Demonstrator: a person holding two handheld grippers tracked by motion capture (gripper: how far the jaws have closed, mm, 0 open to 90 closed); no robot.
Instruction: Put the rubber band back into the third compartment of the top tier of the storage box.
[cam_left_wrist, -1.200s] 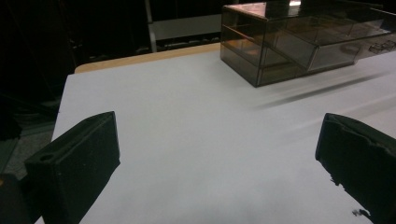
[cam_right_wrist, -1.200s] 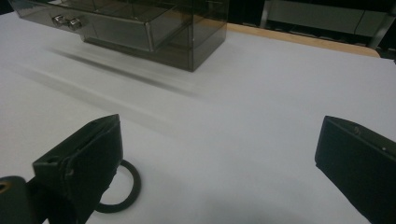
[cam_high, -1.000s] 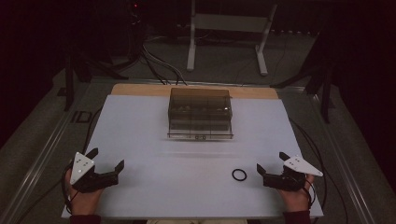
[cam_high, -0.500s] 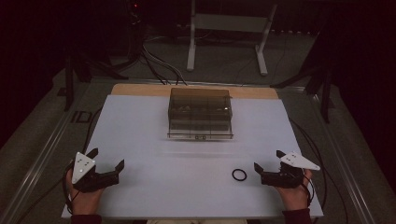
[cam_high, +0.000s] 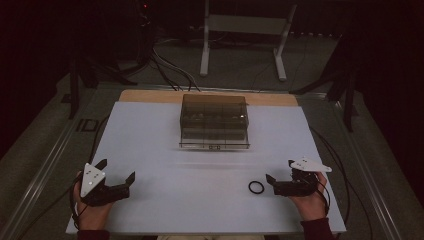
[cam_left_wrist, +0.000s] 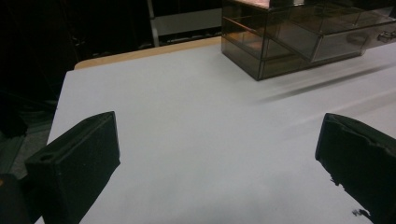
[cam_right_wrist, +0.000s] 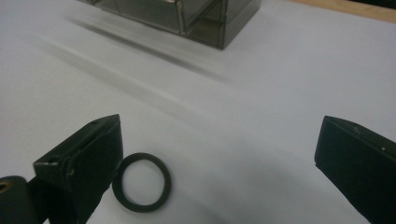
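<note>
1. Jaws of the right gripper (cam_right_wrist: 219, 163) are spread wide with nothing between them yet; same for the left gripper (cam_left_wrist: 215, 158), wide apart over bare table.
2. Black ring (cam_right_wrist: 141, 181) lies flat on the white table surface (cam_high: 200, 210). In the right gripper view it sits just beside the inner face of the jaw on that view's left, near its tip, touching or almost touching; cannot tell which.
3. In the high view the ring (cam_high: 256, 187) is just off the right gripper's (cam_high: 274, 184) jaw tips, toward the table's middle.
4. Key relation: ring is off-centre in the jaw gap, hugging one jaw, while the other jaw is well apart from it. Likely the gripper needs a sideways shift so the ring sits between both jaws before closing.
5. Ring is round and flat, so no long axis; the grip probably goes across its rim or diameter, low to the surface.
6. Right hand (cam_high: 310, 202) is far nearer; left gripper (cam_high: 117, 187) rests well apart on the other side.
7. Smoky clear drawer box (cam_high: 214, 121) stands at the far middle of the table, well apart from the ring, drawers look shut.
</note>
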